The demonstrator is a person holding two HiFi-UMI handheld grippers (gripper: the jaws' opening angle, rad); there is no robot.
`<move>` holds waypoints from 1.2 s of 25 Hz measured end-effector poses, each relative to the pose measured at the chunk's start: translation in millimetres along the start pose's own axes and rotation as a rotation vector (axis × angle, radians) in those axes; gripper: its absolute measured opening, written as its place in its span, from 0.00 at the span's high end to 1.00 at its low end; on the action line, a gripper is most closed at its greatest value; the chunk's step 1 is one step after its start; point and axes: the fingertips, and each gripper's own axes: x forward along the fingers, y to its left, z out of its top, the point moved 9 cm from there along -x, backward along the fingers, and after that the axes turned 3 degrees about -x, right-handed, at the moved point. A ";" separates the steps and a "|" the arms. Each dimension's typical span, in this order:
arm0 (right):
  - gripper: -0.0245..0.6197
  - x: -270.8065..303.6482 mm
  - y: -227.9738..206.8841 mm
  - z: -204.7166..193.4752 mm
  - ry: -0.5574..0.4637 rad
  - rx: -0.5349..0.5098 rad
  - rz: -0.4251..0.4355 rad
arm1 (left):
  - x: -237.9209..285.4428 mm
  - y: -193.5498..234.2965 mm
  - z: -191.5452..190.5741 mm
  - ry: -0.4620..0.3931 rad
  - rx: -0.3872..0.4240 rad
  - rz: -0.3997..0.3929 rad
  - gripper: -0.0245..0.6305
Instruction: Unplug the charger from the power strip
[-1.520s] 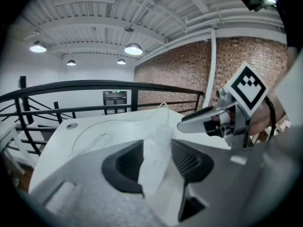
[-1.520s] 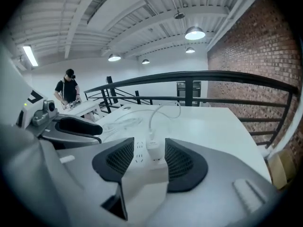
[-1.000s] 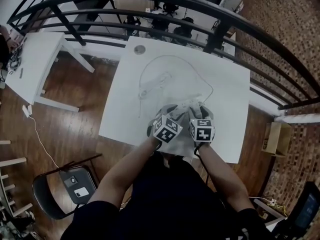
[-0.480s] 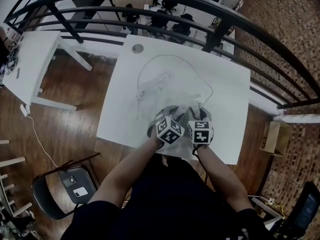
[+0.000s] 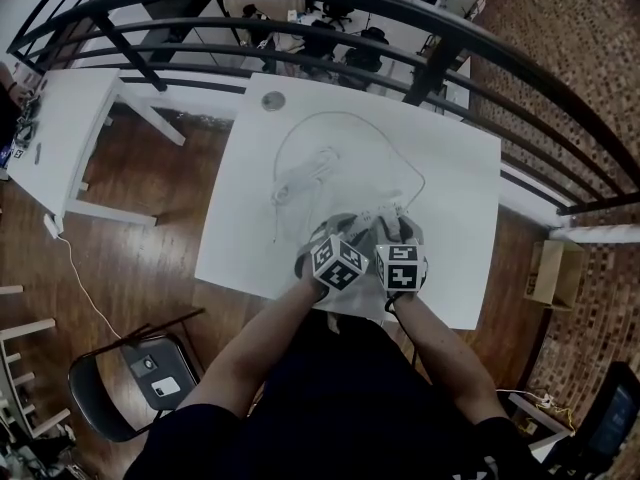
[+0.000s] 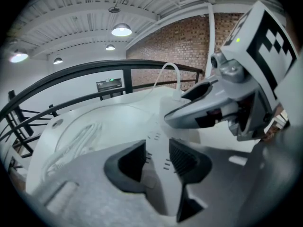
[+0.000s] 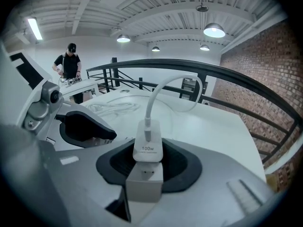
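A white power strip (image 6: 158, 141) lies on the white table (image 5: 450, 168) near its front edge. My left gripper (image 6: 158, 159) straddles the strip, and both dark pads (image 6: 135, 160) press its sides. A white charger (image 7: 147, 148) marked 100w stands plugged into the strip's end (image 7: 144, 183). My right gripper (image 7: 147, 163) is shut on the charger's body. The charger's white cable (image 7: 158, 91) rises and loops away over the table (image 5: 340, 118). In the head view both marker cubes (image 5: 338, 261) sit side by side and hide the strip.
A loose bundle of white cord (image 5: 300, 180) lies on the table's left half, and a small round disc (image 5: 271, 101) at its far corner. A black railing (image 5: 400, 13) curves beyond. A person (image 7: 71, 65) stands at a far table. A chair (image 5: 130, 373) stands on the floor to the left.
The left gripper's cube has edged slightly toward the right one. The right gripper has stayed put over the strip.
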 end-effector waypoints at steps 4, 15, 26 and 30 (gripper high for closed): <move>0.74 0.4 -0.8 -1.3 -0.001 0.003 0.003 | 1.0 0.1 0.2 0.002 -0.001 0.000 0.72; 0.74 0.4 -1.1 -0.4 0.001 0.012 0.019 | 0.5 1.6 -0.5 0.008 -0.003 -0.001 0.72; 0.74 -5.5 -4.5 2.7 -0.033 0.048 0.025 | 1.0 1.3 0.1 0.010 0.001 0.006 0.72; 0.74 -17.1 -7.4 15.3 -0.095 0.027 0.037 | 1.7 3.6 0.7 0.007 -0.013 0.014 0.72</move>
